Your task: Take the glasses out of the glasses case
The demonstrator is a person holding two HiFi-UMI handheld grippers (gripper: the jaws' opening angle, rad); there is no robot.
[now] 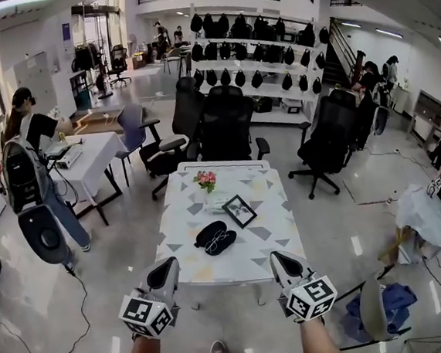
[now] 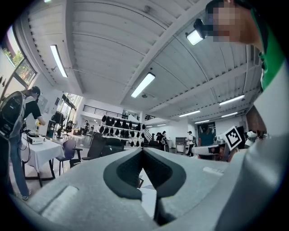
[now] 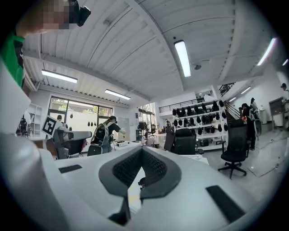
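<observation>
**Jaws closed and empty on both grippers at the table's near side**

On the left gripper [image 1: 166, 269] the 2 jaws meet tip to tip with nothing between them. Bare floor runs along the left edge of the patterned table [image 1: 268, 246], and a white-clothed side table [image 1: 94, 154] stands well apart. Mid-table, nearer the front edge than the back, the black glasses case [image 1: 209, 232] lies open with the glasses [image 1: 219, 244] inside, clear cloth on all sides of it. A framed photo [image 1: 239, 210] sits just beside it to the right, and a small bunch of flowers [image 1: 205, 180] stands further back. On the right gripper [image 1: 283, 259] the 2 jaws are likewise closed on nothing. Open floor lies past the table's right edge. Black office chairs [image 1: 223, 125] crowd the far edge.
</observation>
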